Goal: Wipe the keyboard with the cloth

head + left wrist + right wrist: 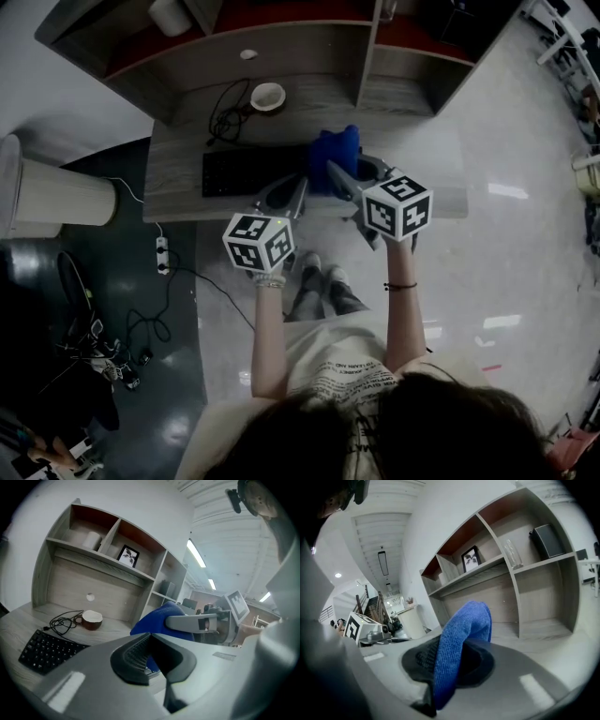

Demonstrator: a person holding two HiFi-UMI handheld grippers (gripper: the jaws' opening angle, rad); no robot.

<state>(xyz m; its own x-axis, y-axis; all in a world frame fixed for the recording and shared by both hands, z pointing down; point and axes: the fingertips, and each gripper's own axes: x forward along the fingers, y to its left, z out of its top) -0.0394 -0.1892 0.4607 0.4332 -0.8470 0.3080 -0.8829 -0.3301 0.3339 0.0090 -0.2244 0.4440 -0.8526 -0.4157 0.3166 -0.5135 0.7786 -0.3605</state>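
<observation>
Right gripper view, cloth pinched in right claw

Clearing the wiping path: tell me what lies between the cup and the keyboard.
A coiled black cable lies between them, shown in the head view and left gripper view.

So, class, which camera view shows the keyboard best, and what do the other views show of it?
The head view: the keyboard lies nearly whole on the desk, only its right end behind the left gripper. The left gripper view catches just one corner of it. The right gripper view shows none of it.
</observation>
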